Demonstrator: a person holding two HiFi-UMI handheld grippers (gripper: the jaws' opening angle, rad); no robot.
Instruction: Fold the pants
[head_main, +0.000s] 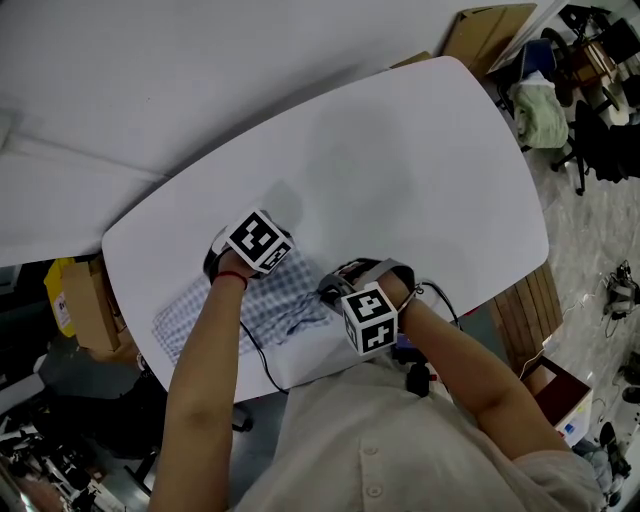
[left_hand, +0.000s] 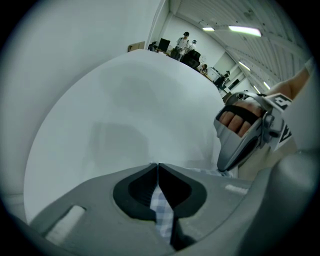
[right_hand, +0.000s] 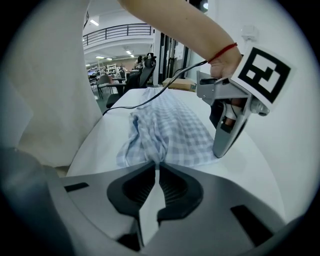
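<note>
The blue-and-white checked pants (head_main: 283, 297) lie crumpled near the front left corner of the white table (head_main: 400, 170). My left gripper (head_main: 228, 262) points steeply down at their far edge. In the left gripper view its jaws (left_hand: 157, 167) are shut, with a strip of checked cloth (left_hand: 162, 212) pinched between them. My right gripper (head_main: 332, 290) is at the right end of the pants. In the right gripper view it (right_hand: 157, 167) is closed on a bunched fold of the pants (right_hand: 150, 142). The left gripper (right_hand: 230, 125) stands on the cloth's far side.
The table's front edge runs close under both hands. Cardboard boxes (head_main: 90, 300) stand on the floor at the left, and another box (head_main: 485, 30) is at the back. Office chairs (head_main: 600, 140) and a wooden pallet (head_main: 525, 310) are at the right. A cable (right_hand: 150, 100) trails over the pants.
</note>
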